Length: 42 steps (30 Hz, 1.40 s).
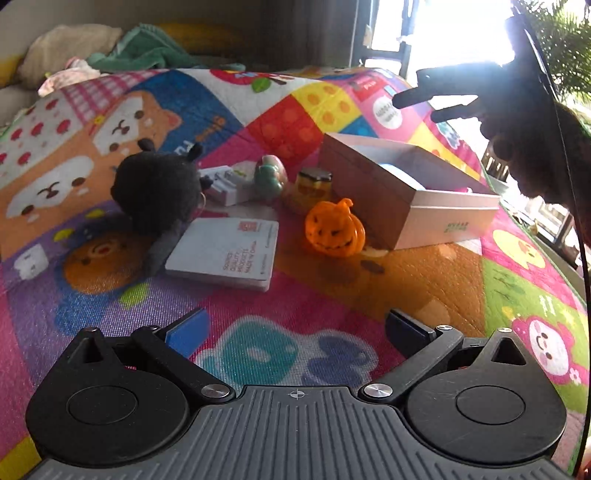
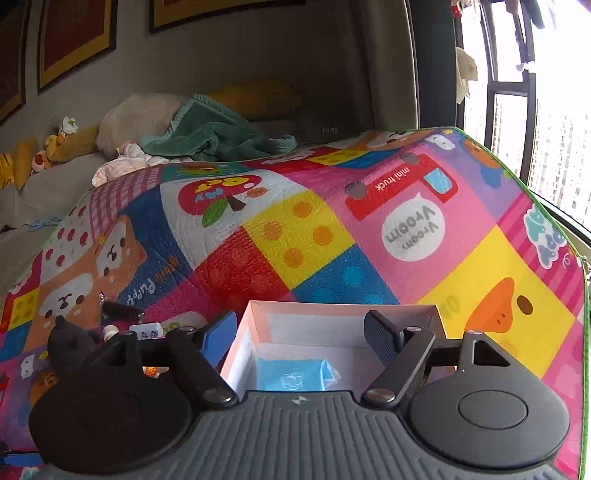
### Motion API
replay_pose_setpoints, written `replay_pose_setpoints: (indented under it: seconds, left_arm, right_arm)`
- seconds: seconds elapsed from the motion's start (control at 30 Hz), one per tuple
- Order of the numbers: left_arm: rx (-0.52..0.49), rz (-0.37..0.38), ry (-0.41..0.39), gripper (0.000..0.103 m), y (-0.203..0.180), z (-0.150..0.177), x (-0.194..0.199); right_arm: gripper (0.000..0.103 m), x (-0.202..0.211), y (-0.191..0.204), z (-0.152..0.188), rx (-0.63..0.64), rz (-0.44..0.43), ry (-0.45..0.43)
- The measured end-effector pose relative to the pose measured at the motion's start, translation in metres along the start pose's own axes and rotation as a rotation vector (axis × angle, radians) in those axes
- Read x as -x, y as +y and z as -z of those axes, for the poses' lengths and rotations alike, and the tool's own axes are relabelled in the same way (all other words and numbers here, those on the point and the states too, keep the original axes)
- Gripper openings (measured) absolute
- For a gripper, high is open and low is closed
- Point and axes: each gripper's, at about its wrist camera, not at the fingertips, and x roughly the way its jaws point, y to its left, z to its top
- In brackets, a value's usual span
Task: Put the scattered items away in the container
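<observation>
Two grippers with jaws apart and empty, left gripper [image 1: 295, 328] low over the play mat [image 1: 332, 288], right gripper [image 2: 301, 332] above the open box [image 2: 332, 314] holding a blue packet [image 2: 291, 376], orange pumpkin [image 1: 334, 229] just beside that box

Play mat [image 1: 332, 295]: box [image 1: 373, 192], pumpkin [image 1: 334, 229], plush [image 1: 157, 188].

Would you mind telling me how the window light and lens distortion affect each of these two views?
Left wrist view: the window blows out to white, so the right gripper reads as a backlit silhouette; the play mat bulges from fisheye. Right wrist view: the lighting is more even, the box interior is clearly lit, the window frame bows, and the wall above is dim.
</observation>
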Motion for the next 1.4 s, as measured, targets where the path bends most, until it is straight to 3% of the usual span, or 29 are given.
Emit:
replay_pose_setpoints:
  seconds: [0.13,0.2,0.33,0.5,0.57,0.67,0.7,0.97,1.07,1.13,1.17,1.2,1.23,1.27,1.3,1.4]
  left_arm:
    - [0.046,-0.04,0.021,0.103,0.003,0.0,-0.006]
    - [0.043,-0.059,0.016,0.103,0.002,0.001,-0.005]
    - [0.031,-0.071,0.021,0.103,0.001,0.001,-0.005]
    - [0.044,-0.062,0.017,0.103,0.003,0.002,-0.005]
    - [0.052,-0.055,0.014,0.103,0.005,0.003,-0.005]
    - [0.049,-0.057,0.015,0.103,0.004,0.003,-0.005]
    - [0.048,-0.058,0.016,0.103,0.004,0.003,-0.005]
    - [0.034,-0.068,0.024,0.103,0.002,0.004,-0.006]
    - [0.019,-0.079,0.033,0.103,0.0,0.003,-0.007]
    - [0.003,-0.084,0.041,0.103,-0.002,0.001,-0.009]
    - [-0.008,-0.084,0.041,0.103,-0.002,0.0,-0.01]
    - [-0.025,-0.09,0.032,0.103,-0.002,-0.002,-0.01]
    - [-0.048,-0.113,0.016,0.103,-0.003,-0.005,-0.011]
    - [-0.08,-0.145,-0.005,0.103,-0.003,-0.008,-0.013]
    - [-0.115,-0.175,-0.022,0.103,-0.004,-0.013,-0.017]
    - [-0.169,-0.193,-0.001,0.103,-0.001,-0.027,-0.033]
  right_arm:
    - [0.073,0.026,0.041,0.019,0.157,-0.004,-0.034]
    - [0.056,0.037,0.071,0.036,0.261,-0.057,-0.018]
    - [0.055,0.034,0.121,0.069,0.403,-0.15,0.047]
    - [0.055,0.008,0.159,0.099,0.53,-0.099,0.077]
    - [0.053,-0.001,0.162,0.106,0.536,-0.08,0.103]
    - [0.017,-0.002,0.156,0.111,0.523,-0.11,0.16]
    - [0.013,0.002,0.152,0.112,0.505,-0.12,0.169]
    - [0.01,0.073,0.096,0.128,0.281,-0.179,0.184]
    - [0.01,0.092,0.081,0.143,0.283,-0.125,0.163]
    - [0.013,0.099,0.073,0.152,0.272,-0.096,0.153]
    - [0.025,0.102,0.068,0.156,0.25,-0.094,0.155]
    - [0.053,0.105,0.063,0.161,0.224,-0.093,0.154]
    - [0.071,0.107,0.059,0.164,0.199,-0.087,0.145]
    - [0.095,0.11,0.054,0.169,0.169,-0.077,0.126]
    - [0.102,0.112,0.049,0.173,0.143,-0.072,0.11]
    - [0.103,0.109,0.042,0.179,0.086,-0.081,0.133]
